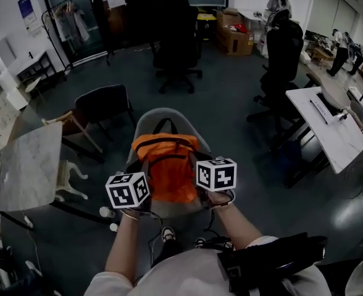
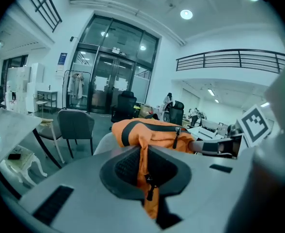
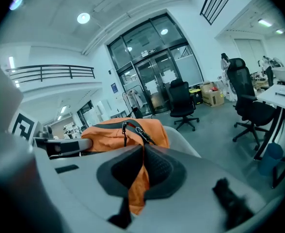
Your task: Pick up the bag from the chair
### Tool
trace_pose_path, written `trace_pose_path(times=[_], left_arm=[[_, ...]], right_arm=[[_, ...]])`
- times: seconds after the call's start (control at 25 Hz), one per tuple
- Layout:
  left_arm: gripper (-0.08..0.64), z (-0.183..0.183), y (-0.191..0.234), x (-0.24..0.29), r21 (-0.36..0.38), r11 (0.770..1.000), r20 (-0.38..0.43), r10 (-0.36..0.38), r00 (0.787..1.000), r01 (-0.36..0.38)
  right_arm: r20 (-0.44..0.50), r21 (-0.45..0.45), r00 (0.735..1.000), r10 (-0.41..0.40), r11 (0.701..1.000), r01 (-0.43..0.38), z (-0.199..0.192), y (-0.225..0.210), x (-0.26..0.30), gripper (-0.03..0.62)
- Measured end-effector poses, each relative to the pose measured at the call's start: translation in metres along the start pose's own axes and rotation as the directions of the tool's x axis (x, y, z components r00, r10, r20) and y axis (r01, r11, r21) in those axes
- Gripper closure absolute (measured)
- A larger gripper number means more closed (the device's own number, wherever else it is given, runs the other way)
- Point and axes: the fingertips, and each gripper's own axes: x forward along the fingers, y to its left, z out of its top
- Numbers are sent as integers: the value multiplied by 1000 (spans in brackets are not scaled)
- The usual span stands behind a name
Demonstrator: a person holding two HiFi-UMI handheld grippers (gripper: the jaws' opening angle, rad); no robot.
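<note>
An orange bag [image 1: 168,164] with black straps rests on a grey shell chair [image 1: 163,119] right in front of me. My left gripper [image 1: 138,197] holds its lower left side, jaws shut on a fold of orange fabric [image 2: 143,166] with a zipper pull hanging from it. On the lower right side, my right gripper [image 1: 205,189] is shut on another pinch of the bag's fabric [image 3: 140,178]. The bag's top [image 2: 152,130] shows past the left jaws, and the bag's top [image 3: 118,132] also past the right jaws. Each gripper sees the other across the bag.
A marble-topped table [image 1: 27,165] stands at left with a dark chair [image 1: 101,103] behind it. Black office chairs [image 1: 175,48] and a white desk [image 1: 333,128] are farther off. Cardboard boxes [image 1: 234,36] lie at the back. People stand at the far right.
</note>
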Motion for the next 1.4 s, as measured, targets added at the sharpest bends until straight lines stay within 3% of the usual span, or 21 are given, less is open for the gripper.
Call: trace_pose_path(times=[0.48,0.96,1.4], left_arm=[[528,-7,-21,-39,-55,996,19,78,997,-77],[529,-18,-4,-67,-48,999,25,16,1000,-15],[528,-22,16,-69,-87,996,29,2,1000,1]], right_arm=[[-15,-25,998,66,997,-67,-2,14,-31,555],[1,-12,1000,14,1000,-14,-24,45,-35,555],[-15,-31,1000,-3,1000,2,-28,61,-23,555]])
